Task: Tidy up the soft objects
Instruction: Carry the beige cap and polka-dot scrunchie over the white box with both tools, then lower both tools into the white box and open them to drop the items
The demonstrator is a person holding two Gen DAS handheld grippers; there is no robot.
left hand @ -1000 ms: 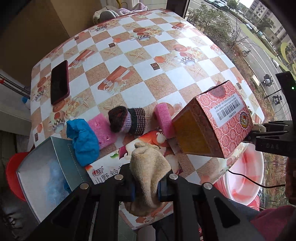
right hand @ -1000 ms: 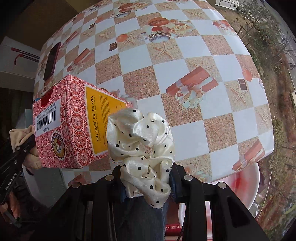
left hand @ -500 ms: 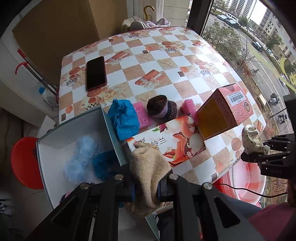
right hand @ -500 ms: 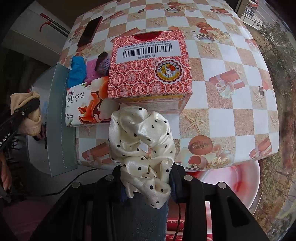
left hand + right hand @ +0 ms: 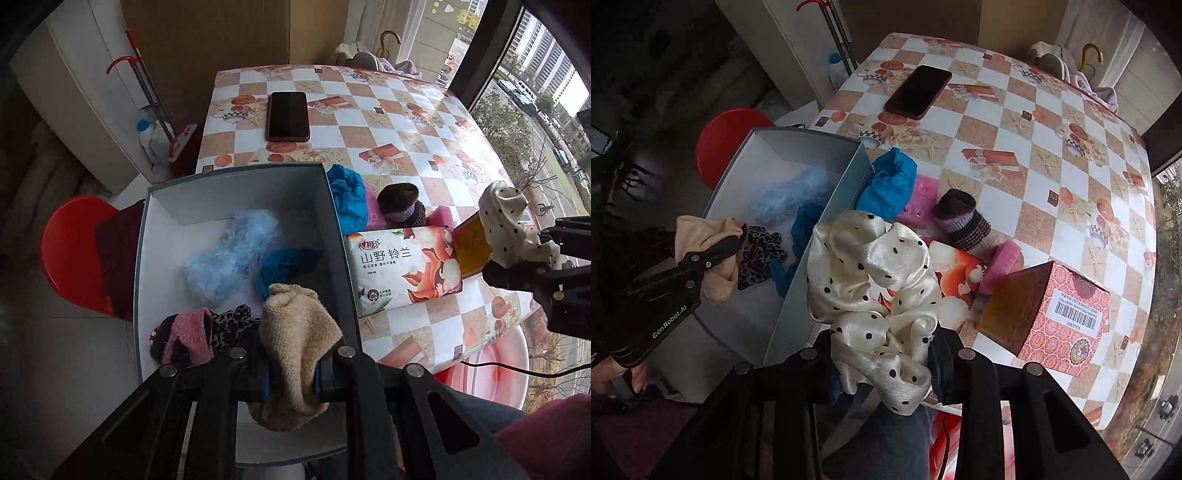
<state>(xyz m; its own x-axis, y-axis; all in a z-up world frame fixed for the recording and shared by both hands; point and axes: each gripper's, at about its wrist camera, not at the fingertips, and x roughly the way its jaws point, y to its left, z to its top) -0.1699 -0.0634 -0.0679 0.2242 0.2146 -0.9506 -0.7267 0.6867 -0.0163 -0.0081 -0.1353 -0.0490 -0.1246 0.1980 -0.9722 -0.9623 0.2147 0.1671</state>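
Soft items held over and beside the grey box (image 5: 236, 177)

A beige knit cloth (image 5: 295, 332) is clamped in the left gripper (image 5: 291, 373) above the box's near end. A cream dotted scrunchie (image 5: 875, 280) is pinched in the right gripper (image 5: 882, 365), just outside the box's right wall. Fluffy blue, teal, pink and leopard-print pieces are seen inside the box.

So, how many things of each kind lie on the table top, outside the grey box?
Phone: 1
Pink sponges: 2
Blue cloth: 1
Knit roll: 1
Tissue pack: 1
Red carton: 1
Total: 7
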